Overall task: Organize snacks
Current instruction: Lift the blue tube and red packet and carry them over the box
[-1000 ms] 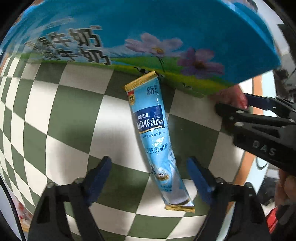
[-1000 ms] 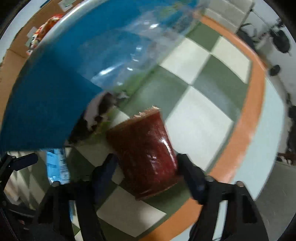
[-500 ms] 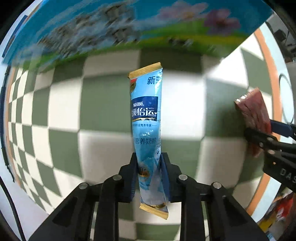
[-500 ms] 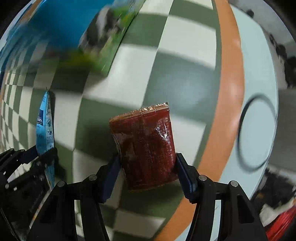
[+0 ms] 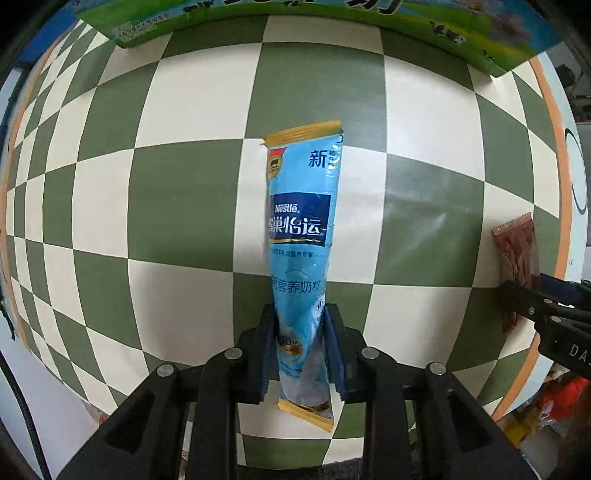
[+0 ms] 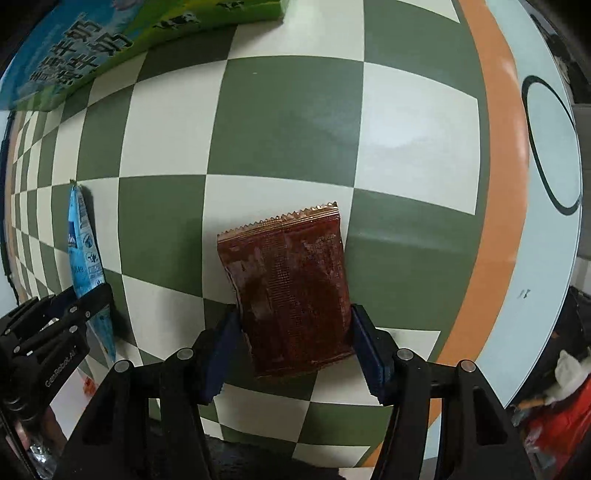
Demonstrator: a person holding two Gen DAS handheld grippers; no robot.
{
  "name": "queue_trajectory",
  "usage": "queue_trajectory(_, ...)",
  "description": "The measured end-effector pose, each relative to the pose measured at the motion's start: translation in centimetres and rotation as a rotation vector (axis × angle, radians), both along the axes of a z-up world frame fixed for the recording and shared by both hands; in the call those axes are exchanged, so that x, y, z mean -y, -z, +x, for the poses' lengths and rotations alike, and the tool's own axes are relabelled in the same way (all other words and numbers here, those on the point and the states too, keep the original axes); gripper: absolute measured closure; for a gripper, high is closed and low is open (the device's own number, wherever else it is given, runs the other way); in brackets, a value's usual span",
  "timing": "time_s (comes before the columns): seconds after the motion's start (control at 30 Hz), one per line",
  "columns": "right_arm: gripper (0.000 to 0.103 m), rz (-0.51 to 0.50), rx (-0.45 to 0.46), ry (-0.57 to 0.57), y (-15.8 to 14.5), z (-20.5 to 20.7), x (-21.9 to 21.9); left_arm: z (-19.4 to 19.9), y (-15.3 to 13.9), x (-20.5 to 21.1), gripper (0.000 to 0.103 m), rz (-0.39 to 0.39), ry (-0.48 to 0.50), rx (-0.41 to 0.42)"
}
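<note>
My left gripper (image 5: 301, 349) is shut on a long blue Nestle milk-powder sachet (image 5: 301, 236) and holds it upright above the green-and-cream checkered tablecloth (image 5: 184, 206). My right gripper (image 6: 295, 339) is shut on a dark red-brown snack packet (image 6: 288, 284), also held above the cloth. The packet (image 5: 517, 258) and right gripper (image 5: 546, 314) show at the right edge of the left wrist view. The blue sachet (image 6: 83, 258) and left gripper (image 6: 55, 325) show at the left of the right wrist view.
A large blue-and-green milk carton box (image 5: 295, 14) lies at the far side of the table; it also shows in the right wrist view (image 6: 92, 48). The cloth has an orange border (image 6: 495, 184) on the right. Clutter sits beyond the table's right edge (image 6: 554, 424).
My left gripper closed on the blue sachet and lifted it. Both grippers have pulled back from the carton box with their packets.
</note>
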State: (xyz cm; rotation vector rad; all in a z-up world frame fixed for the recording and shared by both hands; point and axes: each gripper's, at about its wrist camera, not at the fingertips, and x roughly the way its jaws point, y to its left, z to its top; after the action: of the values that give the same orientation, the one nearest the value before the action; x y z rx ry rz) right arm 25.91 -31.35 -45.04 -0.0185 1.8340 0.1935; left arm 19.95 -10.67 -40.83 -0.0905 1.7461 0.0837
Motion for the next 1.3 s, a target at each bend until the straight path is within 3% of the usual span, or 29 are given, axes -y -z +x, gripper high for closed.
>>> queue_trajectory(0.2, 0.039, -0.043, 0.0, -0.016, 0.7, 0.1, -1.1, 1.7, 0.0, -1.7, 0.078, 0.0, 0.019, 0.0)
queue_trajectory(0.23, 0.039, -0.051, 0.004, -0.02, 1.5, -0.5, -2.9, 1.8, 0.0, -1.7, 0.079, -0.001, 0.019, 0.001)
queue_trajectory(0.53, 0.041, -0.126, 0.068, -0.045, 0.7, -2.8, -5.8, -0.6, -0.7, -0.6, 0.084, 0.0, 0.02, 0.01)
queue_trajectory(0.97, 0.041, -0.056, 0.079, 0.088, -0.7, -5.1, -2.5, -0.5, -2.9, 0.1, 0.09, -0.024, 0.042, 0.037)
queue_trajectory(1.3, 0.041, 0.019, 0.129, 0.135, -4.5, -5.5, -1.2, -0.1, -6.2, 0.2, 0.09, -0.051, 0.059, 0.106)
